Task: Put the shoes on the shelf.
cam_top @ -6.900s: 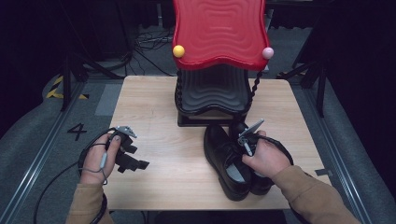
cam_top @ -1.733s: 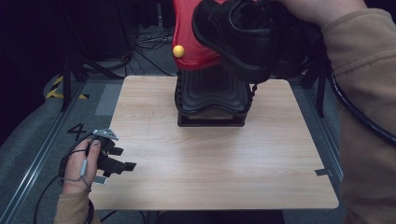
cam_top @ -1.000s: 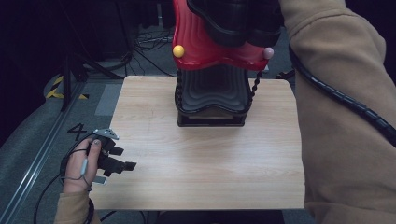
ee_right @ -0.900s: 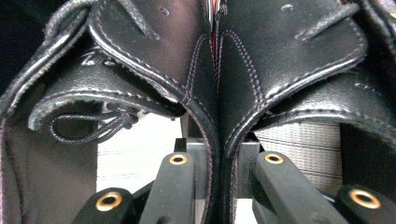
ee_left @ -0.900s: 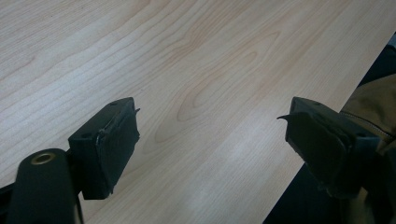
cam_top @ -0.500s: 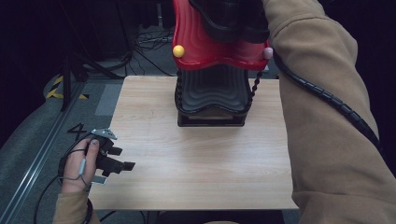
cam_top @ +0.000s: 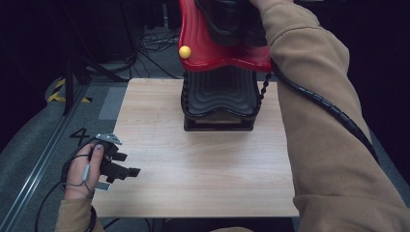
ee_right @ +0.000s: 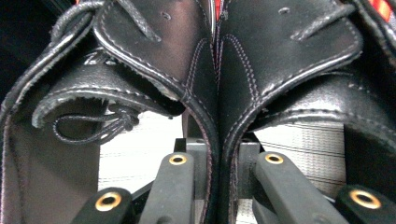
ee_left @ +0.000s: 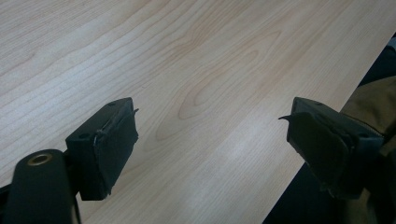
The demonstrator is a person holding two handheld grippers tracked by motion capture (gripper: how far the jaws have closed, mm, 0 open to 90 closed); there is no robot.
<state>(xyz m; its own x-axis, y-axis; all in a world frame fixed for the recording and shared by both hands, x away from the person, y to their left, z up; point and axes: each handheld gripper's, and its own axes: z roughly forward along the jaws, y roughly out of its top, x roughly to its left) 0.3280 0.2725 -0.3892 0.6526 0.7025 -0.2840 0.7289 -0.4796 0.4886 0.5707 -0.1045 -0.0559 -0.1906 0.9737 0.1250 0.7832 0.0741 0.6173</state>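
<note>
In the right gripper view a pair of black leather shoes (ee_right: 154,56) stands very close, their two inner walls pressed together between the jaws of my right gripper (ee_right: 217,154), which is shut on them. From above, the shoes (cam_top: 232,19) sit over the red wavy top shelf (cam_top: 217,55) of a rack, under the person's right sleeve (cam_top: 329,145). My left gripper (cam_top: 126,164) lies at the table's left edge in the person's hand. Its jaws stand wide apart over bare wood, open (ee_left: 212,140), with nothing between them.
The rack's black lower shelf (cam_top: 220,94) stands on the far middle of the wooden table (cam_top: 193,183). A yellow ball (cam_top: 184,51) caps the red shelf's left corner. A coiled cable (cam_top: 319,104) runs along the right sleeve. Grey floor with rails lies to the left.
The right arm has carried the shoes from the table up to the rack and, in the last second, forward and down onto the red shelf's top. The left gripper has stayed put.
</note>
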